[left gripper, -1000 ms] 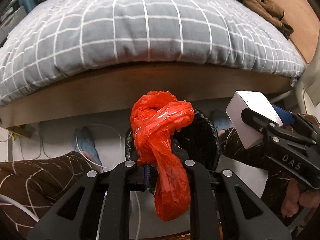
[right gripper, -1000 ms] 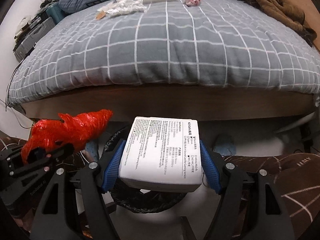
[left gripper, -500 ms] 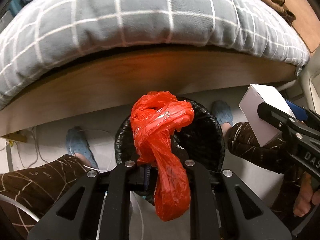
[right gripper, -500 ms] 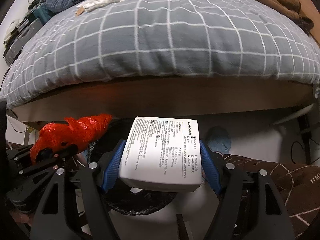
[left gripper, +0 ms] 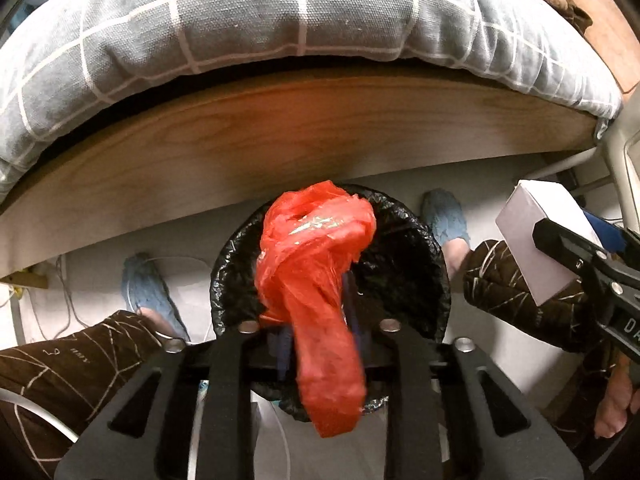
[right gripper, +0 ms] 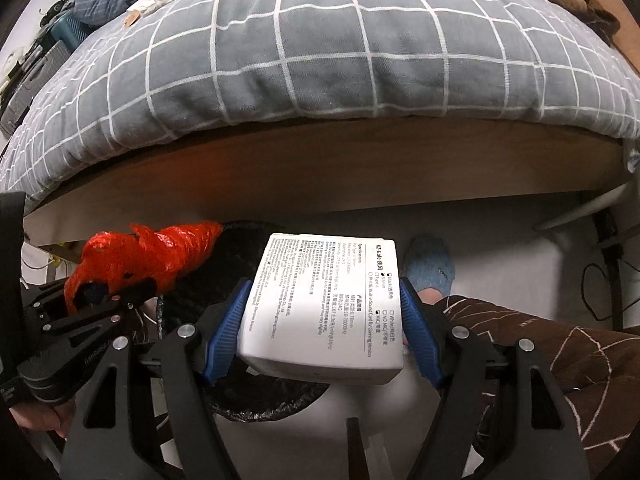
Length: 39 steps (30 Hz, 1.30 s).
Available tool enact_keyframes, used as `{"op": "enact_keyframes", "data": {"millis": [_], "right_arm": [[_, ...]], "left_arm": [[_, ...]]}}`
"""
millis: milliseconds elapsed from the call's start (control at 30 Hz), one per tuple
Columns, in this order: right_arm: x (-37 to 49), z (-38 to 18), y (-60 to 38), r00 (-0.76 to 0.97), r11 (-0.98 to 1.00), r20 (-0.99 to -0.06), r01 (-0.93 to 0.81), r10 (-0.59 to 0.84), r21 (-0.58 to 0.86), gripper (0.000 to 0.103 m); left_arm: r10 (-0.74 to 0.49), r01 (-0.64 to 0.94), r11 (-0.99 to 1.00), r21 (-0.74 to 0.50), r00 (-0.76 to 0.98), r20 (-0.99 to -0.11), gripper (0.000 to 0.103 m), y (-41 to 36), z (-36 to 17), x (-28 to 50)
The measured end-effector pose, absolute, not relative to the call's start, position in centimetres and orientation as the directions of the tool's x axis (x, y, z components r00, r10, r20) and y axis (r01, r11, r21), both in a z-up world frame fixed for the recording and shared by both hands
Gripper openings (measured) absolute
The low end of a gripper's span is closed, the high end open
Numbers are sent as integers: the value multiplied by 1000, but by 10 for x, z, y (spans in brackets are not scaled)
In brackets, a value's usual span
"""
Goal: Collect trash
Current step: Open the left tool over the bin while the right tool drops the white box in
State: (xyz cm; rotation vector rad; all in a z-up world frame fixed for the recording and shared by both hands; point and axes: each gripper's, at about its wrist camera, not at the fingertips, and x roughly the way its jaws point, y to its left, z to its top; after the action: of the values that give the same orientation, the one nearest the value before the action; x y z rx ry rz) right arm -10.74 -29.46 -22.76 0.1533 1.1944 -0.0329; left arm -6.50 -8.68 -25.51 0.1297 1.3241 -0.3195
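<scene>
Above the black-lined trash bin [left gripper: 416,256], beside the bed [left gripper: 280,32], the left claw [left gripper: 316,332] is seen with its jaws opening; the knotted red plastic bag [left gripper: 316,272] is still between them, blurred, and whether the blue pads [left gripper: 352,300] still press on it cannot be told with certainty, though a gap shows at the right pad. The bag hangs directly over the bin mouth. The right claw [right gripper: 322,320] is held moderately wide and is clamped on a white printed box [right gripper: 324,300], its blue pads [right gripper: 226,328] pressed against both sides. The box is held above the bin's near edge [right gripper: 260,404].
</scene>
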Motion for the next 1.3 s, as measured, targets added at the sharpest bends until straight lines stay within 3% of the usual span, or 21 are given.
{"op": "enact_keyframes", "data": {"millis": [67,267,567,1067,1300], "right_arm": [[-107,-229,-292,366,990,-929,99,60,103,69],[-103,-236,-274,362,993,-929,62,75,104,69],[-97,-230,-246,372,995,-923,1,95,102,69],[-85,-227,-197,374,994,-921,-62,105,88,70],[-90,-198,-204,469,998,-882,-52,47,26,88]], "left_arm": [[-154,295,952,-85,219,-964,48,-85,-255,-65],[-138,267,962,-62,275,-952,76,-76,-243,-66],[-92,195,980,-28,328,-940,95,-41,-230,-63],[-75,129,991,-29,370,-926,97,-2,-221,-67],[-73,138,990,-16,419,-905,97,-7,-203,-65]]}}
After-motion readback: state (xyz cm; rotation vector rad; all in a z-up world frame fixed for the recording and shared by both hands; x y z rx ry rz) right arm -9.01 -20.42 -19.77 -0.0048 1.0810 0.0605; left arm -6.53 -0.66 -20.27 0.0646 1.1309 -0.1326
